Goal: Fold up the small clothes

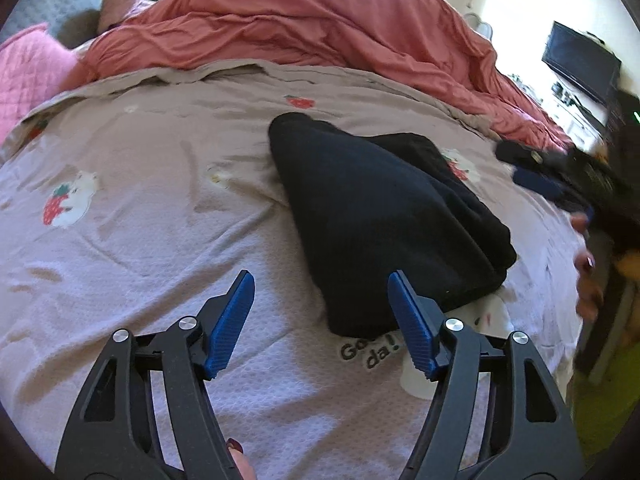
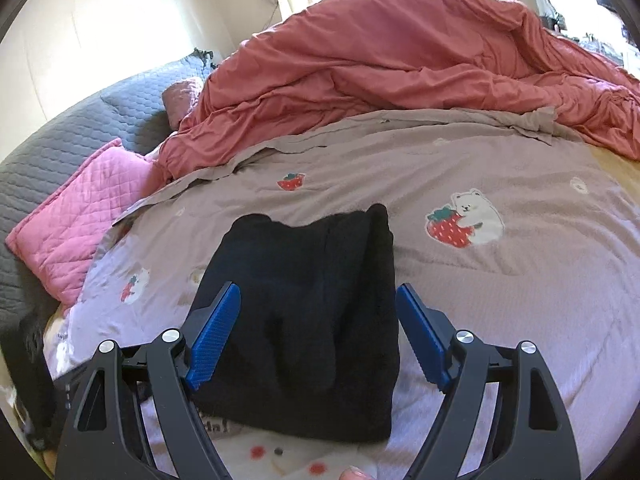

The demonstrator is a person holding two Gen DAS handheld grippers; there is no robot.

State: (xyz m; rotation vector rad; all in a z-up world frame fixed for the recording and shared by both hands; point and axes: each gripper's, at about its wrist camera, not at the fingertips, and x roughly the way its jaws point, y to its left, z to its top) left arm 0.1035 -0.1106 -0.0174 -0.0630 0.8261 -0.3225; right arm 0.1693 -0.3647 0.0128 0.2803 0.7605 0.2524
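A black garment (image 1: pixel 384 208) lies folded into a thick bundle on the mauve bedspread (image 1: pixel 160 208). In the left wrist view my left gripper (image 1: pixel 322 280) is open and empty, just in front of the bundle's near left corner, its right finger at the cloth's edge. In the right wrist view the same garment (image 2: pixel 308 312) lies straight ahead, and my right gripper (image 2: pixel 318 292) is open and empty with its blue fingers spread over the bundle's near half. The right gripper also shows blurred at the right edge of the left wrist view (image 1: pixel 548 176).
A crumpled salmon duvet (image 2: pixel 400 72) is heaped along the far side of the bed. A pink quilted pillow (image 2: pixel 80 216) and a grey quilted headboard (image 2: pixel 60 132) are at the left. A dark screen (image 1: pixel 580 64) stands beyond the bed's right edge.
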